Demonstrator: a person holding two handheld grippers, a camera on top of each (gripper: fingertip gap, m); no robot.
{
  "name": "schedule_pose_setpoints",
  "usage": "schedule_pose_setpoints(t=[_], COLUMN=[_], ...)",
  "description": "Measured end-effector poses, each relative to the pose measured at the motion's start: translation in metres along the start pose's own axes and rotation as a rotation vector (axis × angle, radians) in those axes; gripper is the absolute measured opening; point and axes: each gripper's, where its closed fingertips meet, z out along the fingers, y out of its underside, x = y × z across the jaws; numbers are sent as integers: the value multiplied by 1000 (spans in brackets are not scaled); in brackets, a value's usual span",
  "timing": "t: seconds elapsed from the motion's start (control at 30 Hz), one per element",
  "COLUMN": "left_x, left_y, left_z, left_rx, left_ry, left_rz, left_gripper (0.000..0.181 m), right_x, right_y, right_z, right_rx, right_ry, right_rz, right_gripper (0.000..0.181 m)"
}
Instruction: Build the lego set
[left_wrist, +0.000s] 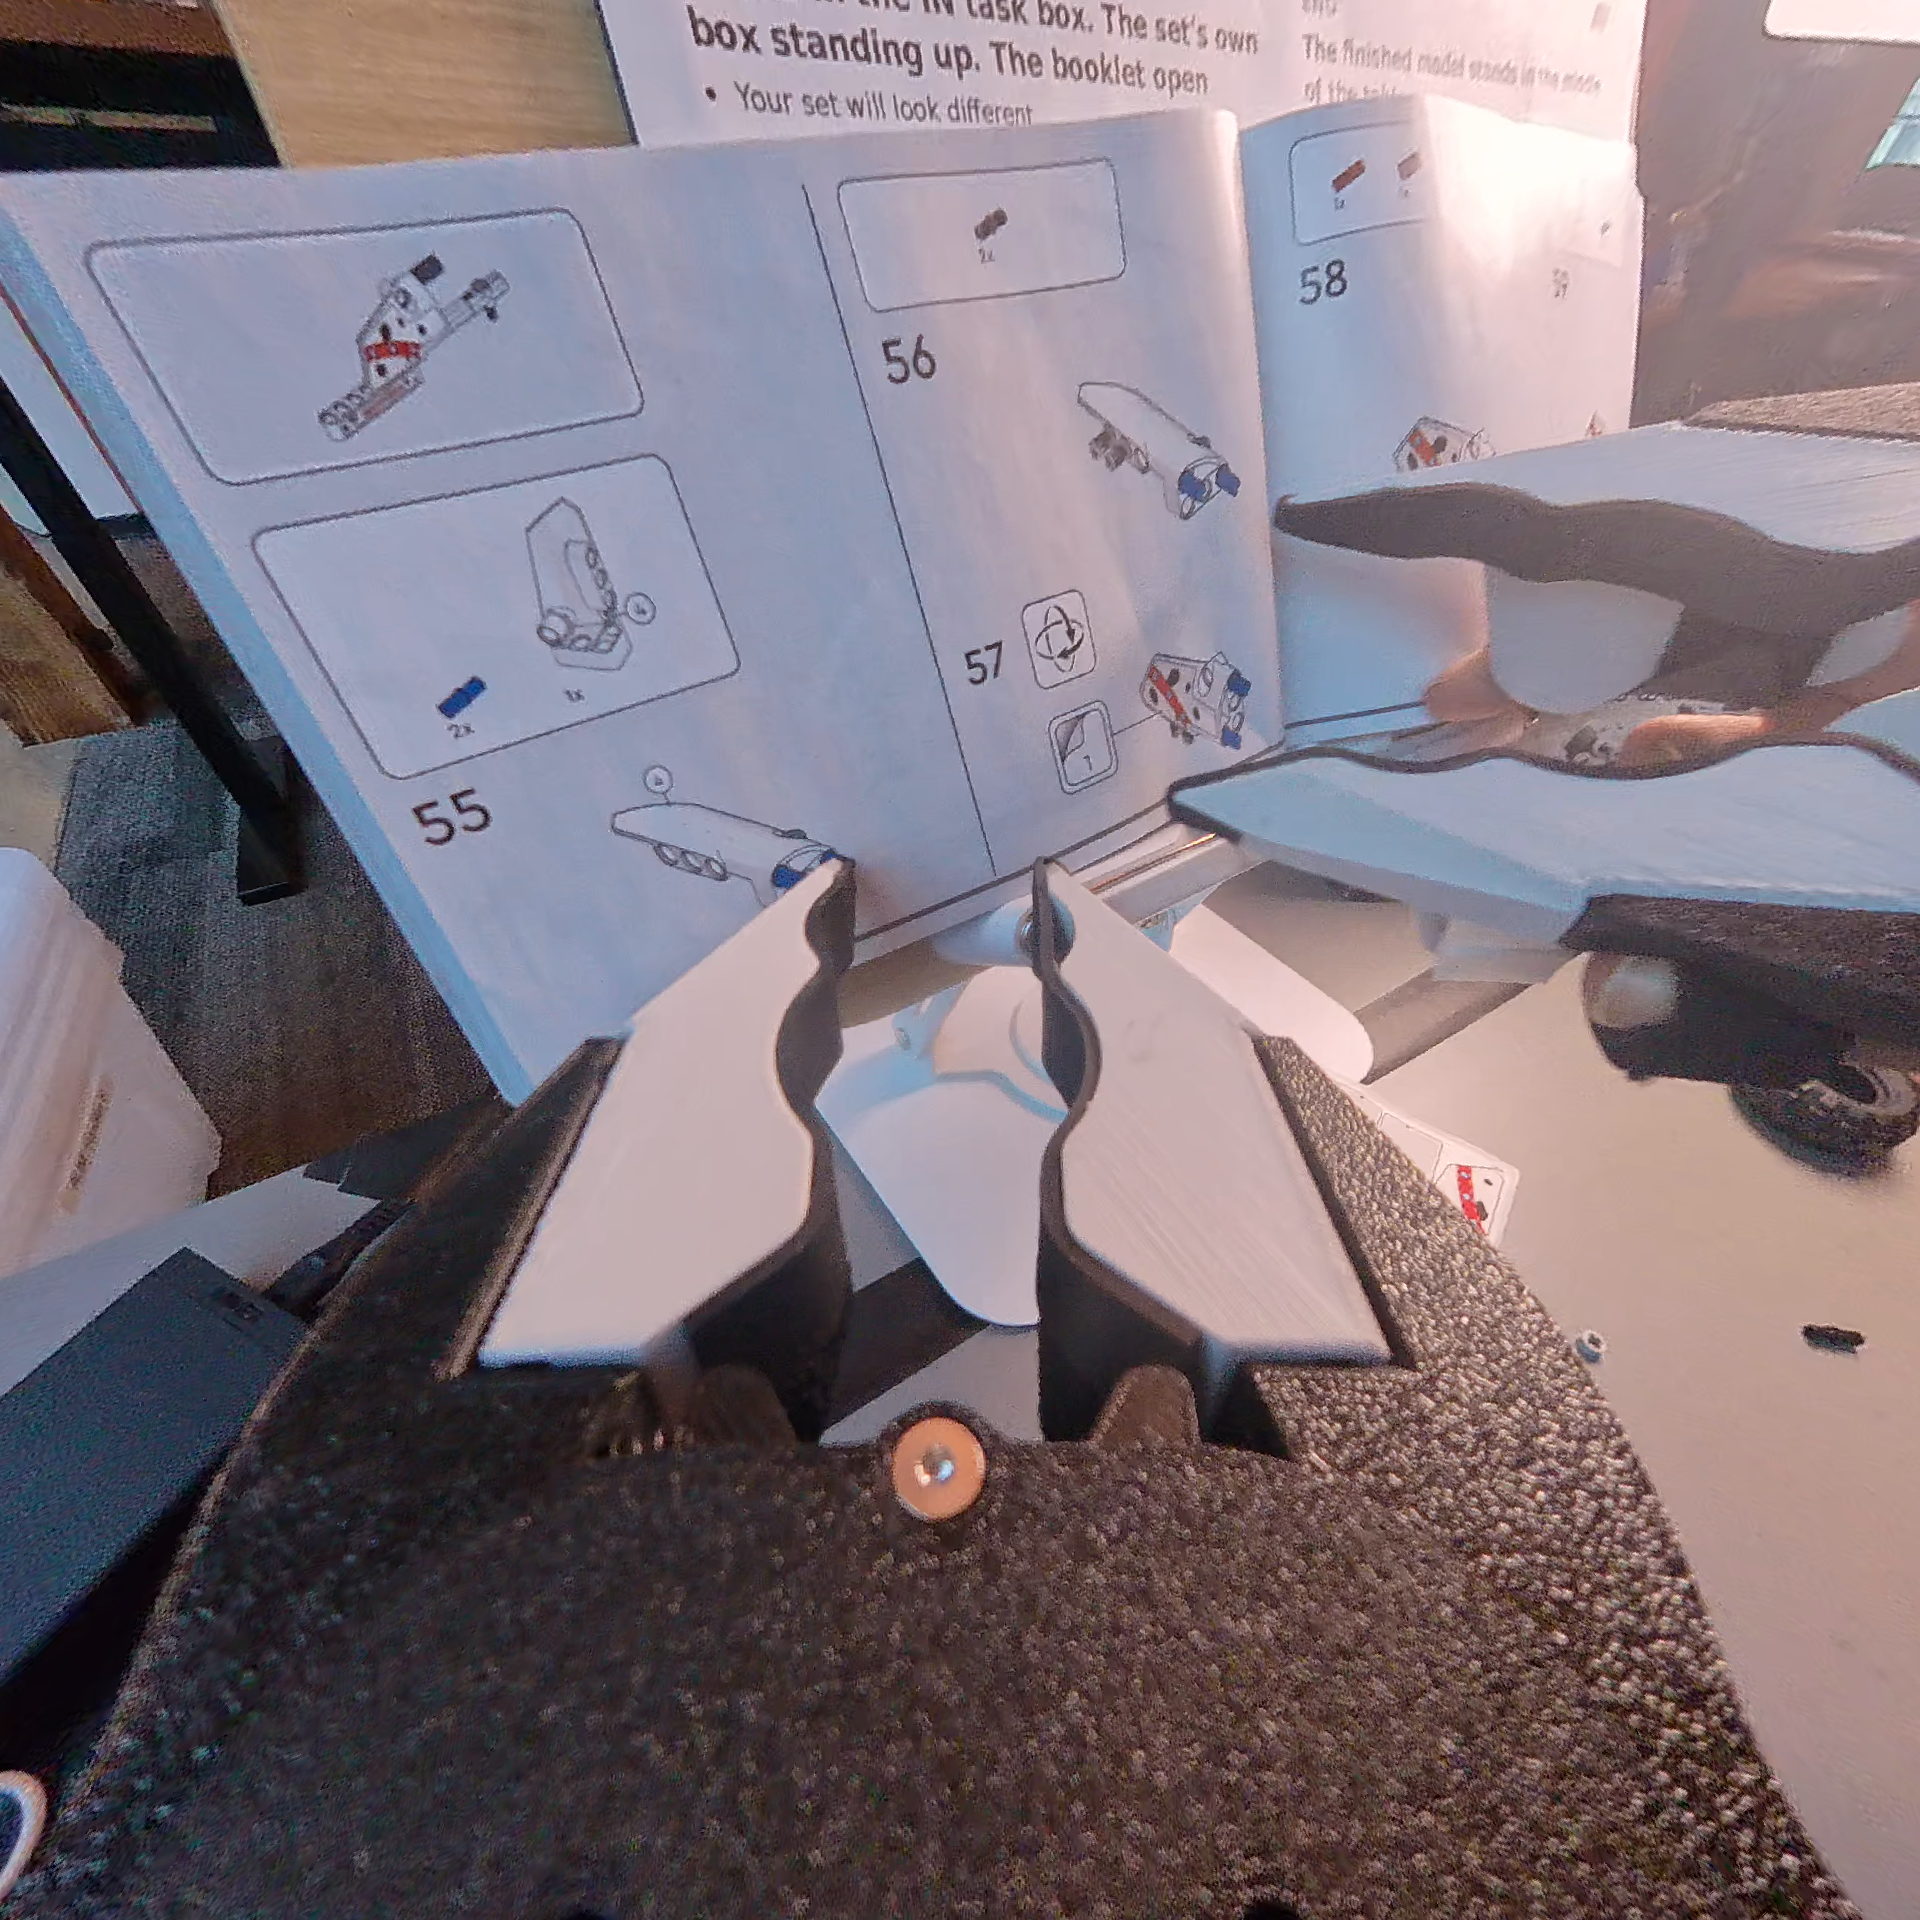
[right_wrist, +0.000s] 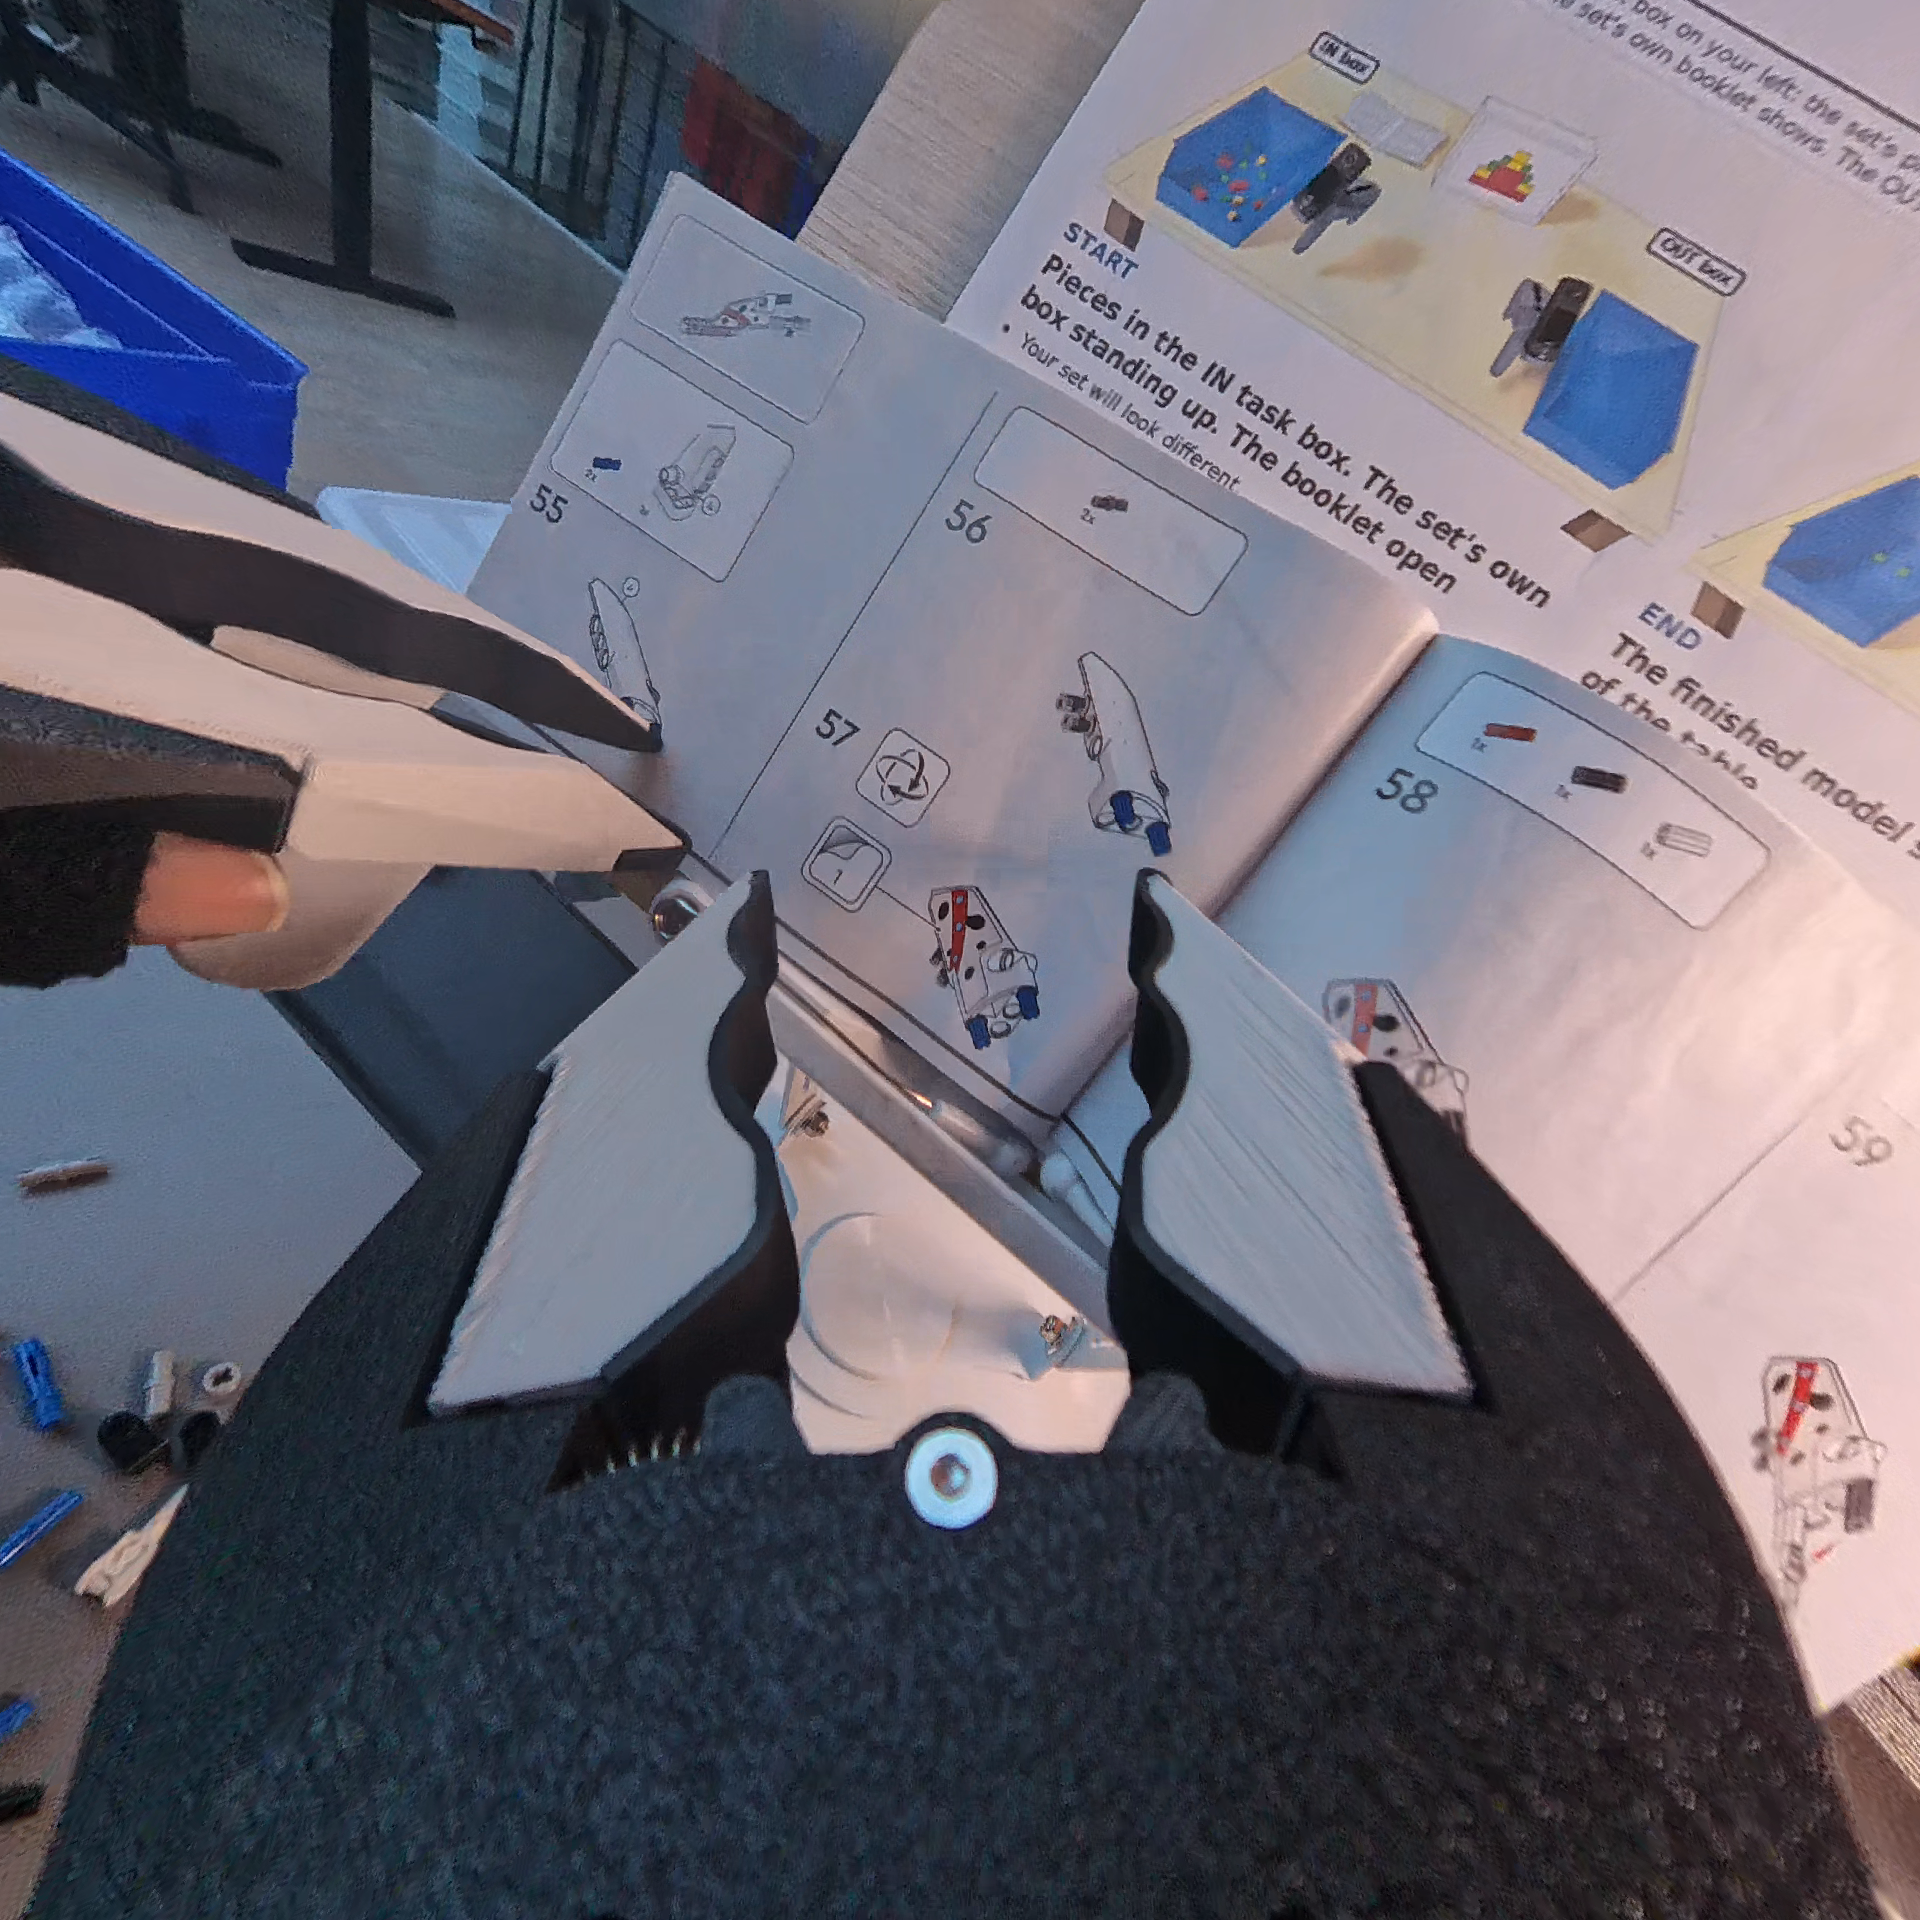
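Both the left gripper and right gripper hold fingers spread, empty. Just beyond their tips stands the open booklet on a white stand. Small lego pieces, blurred, lie left of the right fingers.

You were in an office-type lab: black-legged desks on bare floor, blue parts bin, printed instruction poster behind your tabletop.

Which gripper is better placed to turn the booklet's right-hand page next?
Probably the right gripper: it is open and sits nearer the right-hand page, while the left gripper points at the left page.
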Motion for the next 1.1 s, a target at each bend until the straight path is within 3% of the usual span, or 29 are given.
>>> schedule_pose_setpoints(t=[0.13,0.3,0.37,0.43,0.57,0.7,0.83,1.0,1.1], left_x=[-3,-1,-2,-6,-9,-3,25,92,101], left_y=[3,-4,-8,-12,-12,0,-27,-36,-20], left_z=[2,6,9,11,10,1,-9,25,56], left_rx=[-15,-36,-46,-58,-59,-97,-3,-79,-227], left_ry=[7,-2,-24,-58,-74,-66,-38,164,187], left_rz=[47,113,143,162,136,59,99,272,343], left_gripper=[33,34,32,27,19,32,30,23,20], right_x=[21,76,89,94,90,80,73,38,30], right_y=[15,45,47,47,44,58,63,68,81], right_z=[-20,-25,-23,-22,-23,-31,-41,-46,-41], right_rx=[20,-16,-13,-21,-21,-59,-87,-196,-349], right_ry=[15,43,35,56,59,29,-17,-293,-455], right_rz=[78,251,240,150,77,41,-26,-198,-286], right_gripper=[59,38,20,15,23,26,30,16,21])
